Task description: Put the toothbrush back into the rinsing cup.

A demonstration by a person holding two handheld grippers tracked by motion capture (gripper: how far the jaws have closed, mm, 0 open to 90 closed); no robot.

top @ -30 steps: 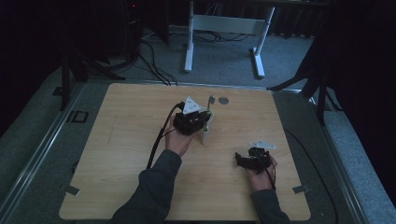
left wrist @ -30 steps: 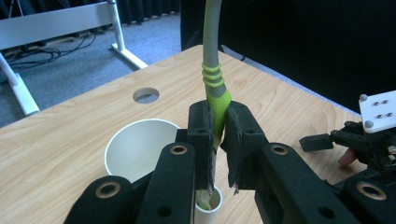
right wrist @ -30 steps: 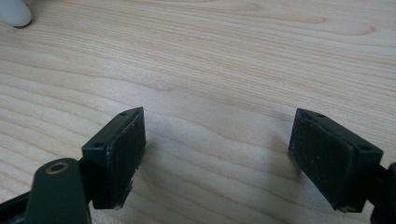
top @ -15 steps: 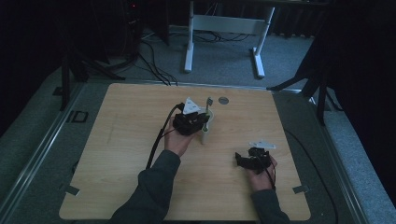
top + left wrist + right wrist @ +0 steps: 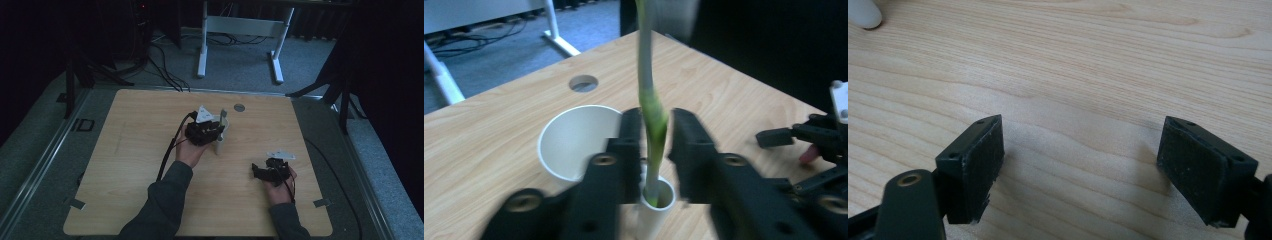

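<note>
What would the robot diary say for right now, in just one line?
left gripper: shut on green stem | stem end: in small white tube | white cup: beside tube | right gripper: open, over bare table

Your left gripper (image 5: 655,135) is hemmed in by the green stem (image 5: 651,107), small tube (image 5: 655,207) and white cup (image 5: 574,140). Bare table (image 5: 125,150) lies left. Your right gripper (image 5: 1080,165) has clear wood around it.

Left gripper (image 5: 655,145) fingers pinched together, right gripper (image 5: 1080,170) fingers spread.
</note>
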